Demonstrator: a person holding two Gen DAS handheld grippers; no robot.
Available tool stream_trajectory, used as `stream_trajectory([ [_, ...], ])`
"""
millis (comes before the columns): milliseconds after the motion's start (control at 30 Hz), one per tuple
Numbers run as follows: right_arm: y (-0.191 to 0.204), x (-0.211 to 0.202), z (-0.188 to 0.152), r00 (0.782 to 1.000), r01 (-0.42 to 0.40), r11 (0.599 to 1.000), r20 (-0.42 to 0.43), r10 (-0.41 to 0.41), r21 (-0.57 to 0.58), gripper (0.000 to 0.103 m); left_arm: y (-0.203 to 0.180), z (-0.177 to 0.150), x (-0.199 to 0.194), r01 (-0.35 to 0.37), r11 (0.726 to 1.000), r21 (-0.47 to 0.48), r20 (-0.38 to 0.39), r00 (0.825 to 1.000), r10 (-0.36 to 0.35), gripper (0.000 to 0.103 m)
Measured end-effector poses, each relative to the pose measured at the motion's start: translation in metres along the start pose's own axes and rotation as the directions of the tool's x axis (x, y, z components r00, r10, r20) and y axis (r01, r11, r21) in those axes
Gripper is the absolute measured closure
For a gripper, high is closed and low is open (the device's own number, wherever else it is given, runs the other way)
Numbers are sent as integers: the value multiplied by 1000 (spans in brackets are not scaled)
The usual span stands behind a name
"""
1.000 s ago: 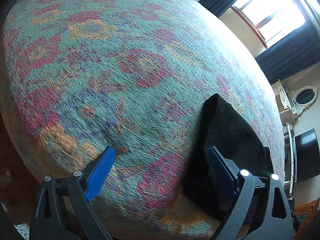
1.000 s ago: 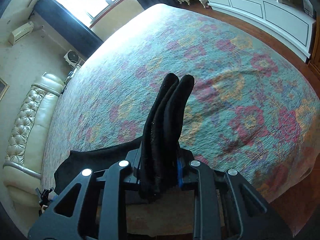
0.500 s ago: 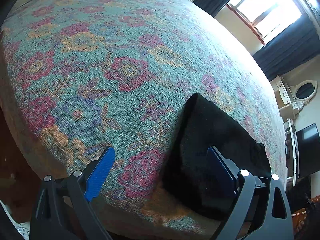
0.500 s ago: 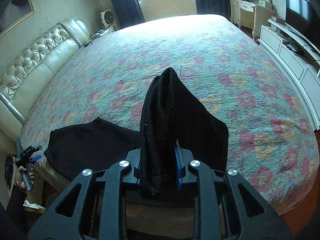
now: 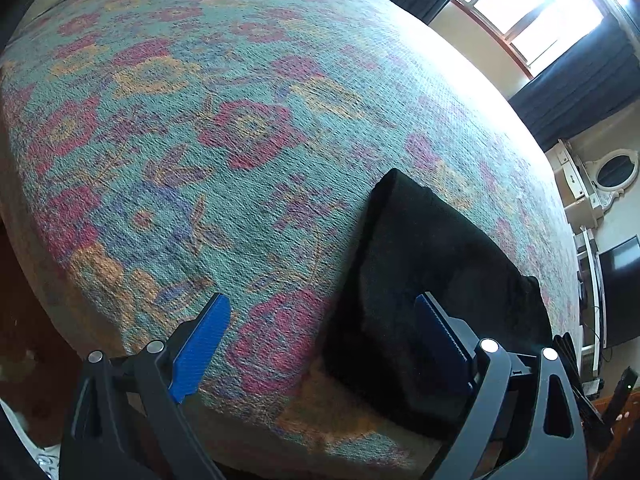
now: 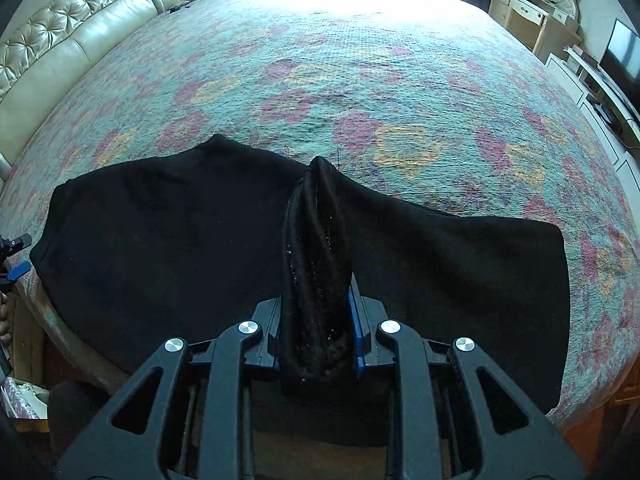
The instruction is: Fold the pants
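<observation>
Black pants (image 6: 168, 236) lie spread across the near edge of a floral bedspread (image 6: 360, 72). My right gripper (image 6: 318, 320) is shut on a bunched fold of the pants, which stands up between its blue pads. My left gripper (image 5: 320, 340) is open and empty, held over the bed's edge; its right finger (image 5: 440, 340) hovers over one end of the pants (image 5: 432, 264), its left finger (image 5: 200, 344) over bare bedspread (image 5: 240, 128). The left gripper also shows small at the far left of the right wrist view (image 6: 14, 260).
A tufted cream headboard (image 6: 60, 40) runs along the bed's left side. A white dresser with mirror (image 6: 540, 8) and a TV on a low cabinet (image 6: 620, 56) stand at the right. A bright window with dark curtains (image 5: 540, 20) is beyond the bed.
My right gripper has swung and lowered with the fold, and the pants now lie spread wide on the bed. My left gripper stayed open and shifted slightly beside the pants' end.
</observation>
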State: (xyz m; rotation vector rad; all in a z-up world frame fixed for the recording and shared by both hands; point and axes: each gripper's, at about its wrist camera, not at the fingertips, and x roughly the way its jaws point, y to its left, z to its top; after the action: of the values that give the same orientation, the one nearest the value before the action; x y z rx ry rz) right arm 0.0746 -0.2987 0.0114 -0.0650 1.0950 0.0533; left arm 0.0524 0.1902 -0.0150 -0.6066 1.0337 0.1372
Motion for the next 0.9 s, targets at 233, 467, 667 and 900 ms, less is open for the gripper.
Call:
stream_trajectory([
  [233, 23, 12, -7, 996, 84, 995, -7, -84, -55, 80, -8, -3, 5, 4, 1000, 29, -13, 1000, -4, 11],
  [467, 31, 20, -9, 995, 102, 992, -15, -104, -77, 79, -9, -3, 8, 3, 999, 33, -16, 1000, -3, 11],
  [667, 39, 26, -13, 992, 122, 987, -15, -124, -105, 79, -8, -3, 8, 2, 999, 32, -17, 1000, -2, 11],
  [900, 53, 28, -15, 993, 113, 985, -17, -116, -128, 74, -9, -3, 10, 4, 999, 38, -21, 1000, -3, 11],
])
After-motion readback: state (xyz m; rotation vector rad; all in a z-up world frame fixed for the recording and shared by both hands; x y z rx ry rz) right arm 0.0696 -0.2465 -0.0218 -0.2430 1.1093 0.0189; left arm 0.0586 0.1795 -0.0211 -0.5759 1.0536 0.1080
